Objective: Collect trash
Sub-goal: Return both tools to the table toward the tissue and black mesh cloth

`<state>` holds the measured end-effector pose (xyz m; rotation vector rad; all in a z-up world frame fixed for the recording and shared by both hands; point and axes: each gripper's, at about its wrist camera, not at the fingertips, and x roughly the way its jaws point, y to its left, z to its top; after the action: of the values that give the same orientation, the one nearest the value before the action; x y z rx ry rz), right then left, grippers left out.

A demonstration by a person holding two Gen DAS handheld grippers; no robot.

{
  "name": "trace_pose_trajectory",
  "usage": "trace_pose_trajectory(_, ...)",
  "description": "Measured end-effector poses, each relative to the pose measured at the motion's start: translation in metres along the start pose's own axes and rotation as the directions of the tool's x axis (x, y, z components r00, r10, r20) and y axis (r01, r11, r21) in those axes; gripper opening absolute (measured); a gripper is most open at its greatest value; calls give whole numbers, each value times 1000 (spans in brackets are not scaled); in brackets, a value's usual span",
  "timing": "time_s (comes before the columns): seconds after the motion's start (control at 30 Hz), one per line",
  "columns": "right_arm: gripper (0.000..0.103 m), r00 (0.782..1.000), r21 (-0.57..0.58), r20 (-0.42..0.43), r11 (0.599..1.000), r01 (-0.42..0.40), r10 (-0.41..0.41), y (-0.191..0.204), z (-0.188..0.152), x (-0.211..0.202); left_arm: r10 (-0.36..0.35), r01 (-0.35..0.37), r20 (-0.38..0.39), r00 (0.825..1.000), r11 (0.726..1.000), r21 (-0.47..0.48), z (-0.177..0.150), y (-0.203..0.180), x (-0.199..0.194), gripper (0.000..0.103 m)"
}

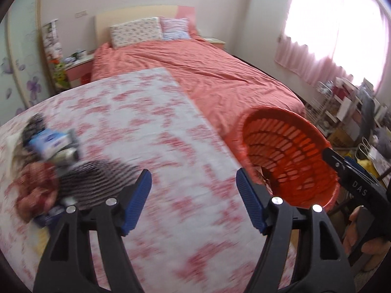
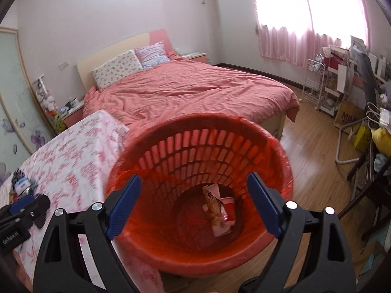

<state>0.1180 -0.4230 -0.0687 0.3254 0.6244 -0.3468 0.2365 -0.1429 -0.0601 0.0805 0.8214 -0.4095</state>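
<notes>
A red slotted trash basket (image 2: 220, 146) stands on the floor beside a table with a pink-and-white floral cloth (image 1: 146, 127). Wrappers and a small red cup (image 2: 222, 210) lie at its bottom. My right gripper (image 2: 194, 205) is open and empty, right over the basket's mouth. My left gripper (image 1: 194, 200) is open and empty above the table. A blurred pile of trash (image 1: 48, 161), with a blue-and-white packet, a can and dark and red wrappers, lies on the table to its left. The basket (image 1: 288, 156) shows at the right in the left wrist view, and the pile (image 2: 23, 185) at the far left in the right wrist view.
A bed with a coral cover (image 2: 185, 92) lies behind the table and basket. Cluttered shelves, bags and a chair (image 2: 354, 112) line the right wall under a pink-curtained window. Wooden floor (image 2: 315, 141) lies right of the basket.
</notes>
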Motion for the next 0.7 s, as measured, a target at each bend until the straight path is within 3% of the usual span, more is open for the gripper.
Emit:
trace_pose_trajectory(0.33, 88, 996, -115, -9, 990, -87, 87, 64, -13, -23, 150, -145, 34, 988, 983, -112, -31, 88, -54, 73)
trace_pose_trajectory(0.6, 88, 987, -216, -55, 964, -157, 148, 124, -34, -23, 273, -263, 17, 962, 940, -218, -50, 166, -75, 74)
trace_pose_trajectory(0.7, 87, 982, -242, -82, 953, -184, 169, 147, -42, -14, 330, -315, 15, 944, 911, -265, -47, 199, -77, 74)
